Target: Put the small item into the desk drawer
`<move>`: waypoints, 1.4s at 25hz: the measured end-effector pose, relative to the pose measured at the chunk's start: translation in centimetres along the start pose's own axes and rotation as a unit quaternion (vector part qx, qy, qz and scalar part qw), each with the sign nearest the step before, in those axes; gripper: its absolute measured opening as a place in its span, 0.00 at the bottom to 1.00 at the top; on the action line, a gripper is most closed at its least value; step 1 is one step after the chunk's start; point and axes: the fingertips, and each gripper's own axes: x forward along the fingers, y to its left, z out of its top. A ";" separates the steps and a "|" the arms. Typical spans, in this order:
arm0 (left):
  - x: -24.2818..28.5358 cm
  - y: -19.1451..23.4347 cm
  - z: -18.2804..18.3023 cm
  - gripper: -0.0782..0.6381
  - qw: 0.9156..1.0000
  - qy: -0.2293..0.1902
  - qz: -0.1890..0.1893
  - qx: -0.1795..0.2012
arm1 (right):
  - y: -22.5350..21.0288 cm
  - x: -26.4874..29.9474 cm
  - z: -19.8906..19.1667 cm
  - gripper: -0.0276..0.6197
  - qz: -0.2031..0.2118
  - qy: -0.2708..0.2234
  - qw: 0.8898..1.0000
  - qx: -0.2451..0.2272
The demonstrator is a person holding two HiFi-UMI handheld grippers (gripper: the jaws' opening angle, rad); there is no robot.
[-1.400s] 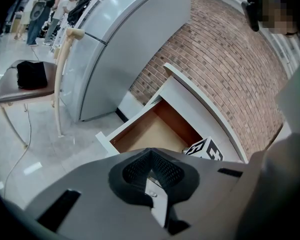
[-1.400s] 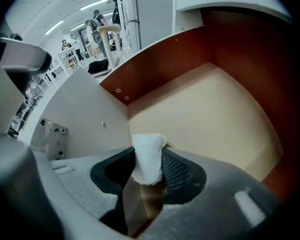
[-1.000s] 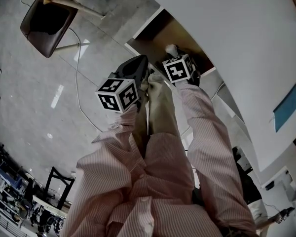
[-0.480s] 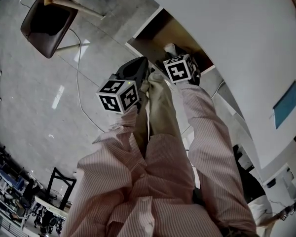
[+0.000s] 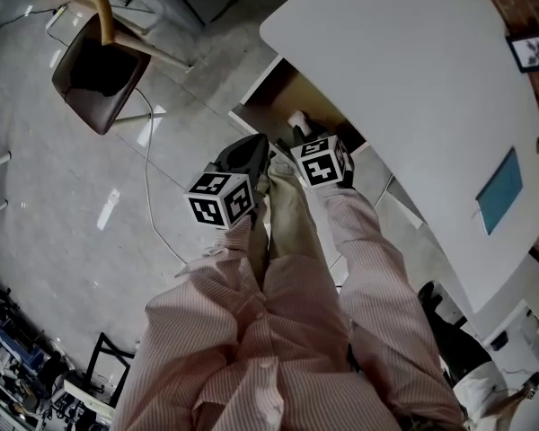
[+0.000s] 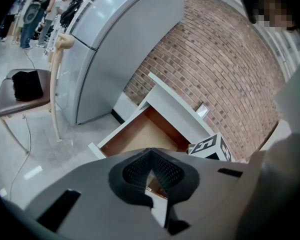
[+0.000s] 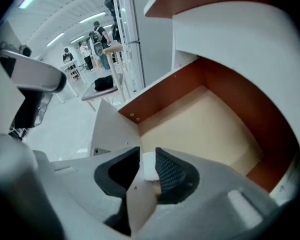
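The desk drawer (image 5: 254, 91) stands pulled out from under the white desk (image 5: 413, 79), and its tan floor is bare in every view. My right gripper (image 5: 298, 126) hangs over the drawer's near corner. In the right gripper view a small white item (image 7: 149, 165) fills the gap between the pads of my right gripper (image 7: 148, 160). Those jaws have just been closing with the item between them. My left gripper (image 5: 256, 144) is beside it on the left, above the drawer's front. In the left gripper view, my left gripper (image 6: 151, 156) is shut and holds nothing, and the drawer (image 6: 121, 129) lies beyond it.
A brown chair (image 5: 99, 70) stands on the grey floor at the upper left, with a cable (image 5: 148, 178) trailing from it. A blue sheet (image 5: 500, 191) lies on the desk. A grey cabinet (image 6: 115, 44) and a brick wall (image 6: 215, 69) stand behind the drawer.
The head view has swung, so more of the desk top and the chair shows. Both grippers stay side by side over the drawer's front, and the white item stays at the right gripper's tip.
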 end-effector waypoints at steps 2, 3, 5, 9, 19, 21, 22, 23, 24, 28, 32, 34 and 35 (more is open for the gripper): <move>-0.4 -0.6 0.4 0.11 1.000 0.001 -0.004 0.008 | 0.3 -1.3 0.6 0.16 -0.001 -0.011 1.000 -0.006; -0.6 -0.9 0.6 0.11 1.000 0.003 -0.007 0.013 | 0.6 -1.9 0.8 0.15 0.000 -0.015 1.000 -0.007; -1.0 -1.3 1.1 0.11 1.000 0.008 -0.012 0.028 | 1.0 -3.2 1.2 0.13 0.004 -0.023 1.000 -0.007; -2.0 -2.4 2.3 0.11 0.998 0.010 -0.018 0.056 | 1.7 -6.1 2.9 0.08 0.007 -0.057 0.998 -0.005; -4.5 -5.6 6.4 0.11 0.995 -0.021 -0.032 0.090 | 1.5 -13.4 6.2 0.05 0.009 -0.139 0.990 0.036; -5.3 -6.4 7.5 0.11 0.993 -0.030 -0.036 0.104 | 1.5 -14.9 7.1 0.05 0.013 -0.157 0.986 0.045; -5.7 -6.8 8.1 0.11 0.993 -0.036 -0.037 0.110 | 1.4 -15.6 7.6 0.05 0.016 -0.167 0.985 0.049; -6.0 -7.1 8.6 0.11 0.992 -0.041 -0.038 0.116 | 1.4 -16.4 8.1 0.05 0.018 -0.177 0.983 0.052; -6.4 -7.5 9.0 0.11 0.991 -0.044 -0.039 0.124 | 1.4 -17.1 8.6 0.05 0.020 -0.188 0.980 0.055; -7.7 -9.1 10.5 0.11 0.983 -0.050 -0.047 0.168 | 1.4 -20.1 10.5 0.05 0.030 -0.225 0.972 0.066; -9.0 -10.8 12.6 0.11 0.977 -0.073 -0.059 0.190 | 0.9 -23.1 12.5 0.05 0.033 -0.265 0.960 0.081; -9.6 -11.5 13.3 0.11 0.974 -0.078 -0.062 0.205 | 0.7 -24.5 13.4 0.05 0.036 -0.286 0.953 0.089; -9.8 -11.8 13.6 0.11 0.972 -0.080 -0.063 0.214 | 0.5 -25.1 13.8 0.05 0.036 -0.296 0.950 0.093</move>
